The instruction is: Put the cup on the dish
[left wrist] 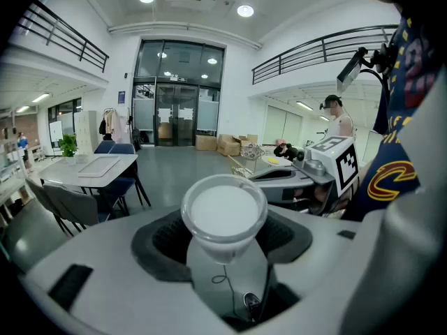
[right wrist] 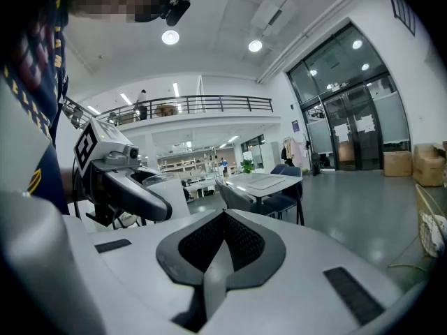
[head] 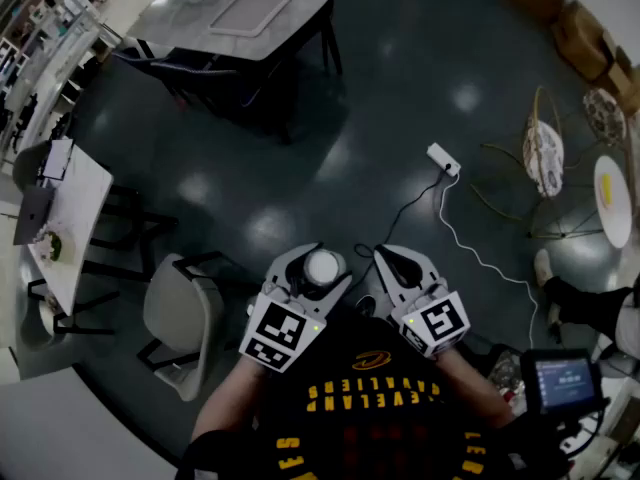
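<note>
A white cup [head: 322, 266] with a clear rim sits upright between the jaws of my left gripper [head: 320, 255], which is shut on it; in the left gripper view the cup [left wrist: 223, 211] fills the gap between the dark pads [left wrist: 164, 237]. My right gripper [head: 386, 256] is held beside it, close to my chest, shut with nothing in it; its pads [right wrist: 241, 241] meet in the right gripper view. A white round surface with a yellow patch [head: 612, 196] stands far right; whether it is the dish I cannot tell.
A grey table with a tray [head: 240, 13] and dark chairs stands ahead. A grey chair [head: 180, 318] is near my left, a white desk [head: 60, 218] further left. A power strip and cable [head: 443, 160] lie on the floor by a wicker chair [head: 545, 153].
</note>
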`<state>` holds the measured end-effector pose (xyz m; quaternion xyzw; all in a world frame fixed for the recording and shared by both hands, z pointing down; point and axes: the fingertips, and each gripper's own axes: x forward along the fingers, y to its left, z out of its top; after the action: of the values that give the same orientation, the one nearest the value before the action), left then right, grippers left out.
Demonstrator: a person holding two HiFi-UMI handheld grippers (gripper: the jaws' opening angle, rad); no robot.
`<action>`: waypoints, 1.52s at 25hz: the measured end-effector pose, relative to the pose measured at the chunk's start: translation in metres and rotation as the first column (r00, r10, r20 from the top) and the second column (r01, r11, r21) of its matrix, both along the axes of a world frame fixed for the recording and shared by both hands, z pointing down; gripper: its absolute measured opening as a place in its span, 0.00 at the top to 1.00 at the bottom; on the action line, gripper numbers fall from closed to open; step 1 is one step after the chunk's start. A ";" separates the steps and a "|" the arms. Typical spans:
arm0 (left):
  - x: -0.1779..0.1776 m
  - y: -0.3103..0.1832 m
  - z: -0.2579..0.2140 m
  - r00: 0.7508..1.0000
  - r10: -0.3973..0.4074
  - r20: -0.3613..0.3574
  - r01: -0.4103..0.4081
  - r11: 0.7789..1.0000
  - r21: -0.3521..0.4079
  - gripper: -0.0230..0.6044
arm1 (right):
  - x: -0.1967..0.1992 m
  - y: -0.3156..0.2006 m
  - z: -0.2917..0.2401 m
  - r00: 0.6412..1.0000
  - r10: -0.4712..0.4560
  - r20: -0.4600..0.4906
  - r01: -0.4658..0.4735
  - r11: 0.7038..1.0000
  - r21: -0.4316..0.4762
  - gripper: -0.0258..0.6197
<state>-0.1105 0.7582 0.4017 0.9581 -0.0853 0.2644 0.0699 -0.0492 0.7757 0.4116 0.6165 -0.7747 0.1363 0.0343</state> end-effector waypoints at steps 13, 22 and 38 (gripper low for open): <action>-0.036 -0.078 -0.007 1.000 -0.014 -0.018 0.014 1.000 0.014 0.54 | -0.059 -0.064 0.008 0.996 -0.082 -0.046 0.082 0.997 -0.010 0.72; -0.067 -0.148 -0.021 0.999 0.047 -0.014 -0.047 0.998 0.038 0.54 | -0.126 -0.141 0.004 0.973 -0.229 -0.030 0.229 0.973 0.016 0.68; -0.086 -0.218 -0.028 0.998 0.055 -0.039 -0.055 0.998 0.000 0.54 | -0.174 -0.232 -0.016 0.938 -0.264 -0.226 0.288 0.954 0.083 0.62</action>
<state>-0.1966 0.5400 0.3732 0.9650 -0.0574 0.2476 0.0648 -0.2229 0.5439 0.3958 0.5135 -0.8520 0.0188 0.1004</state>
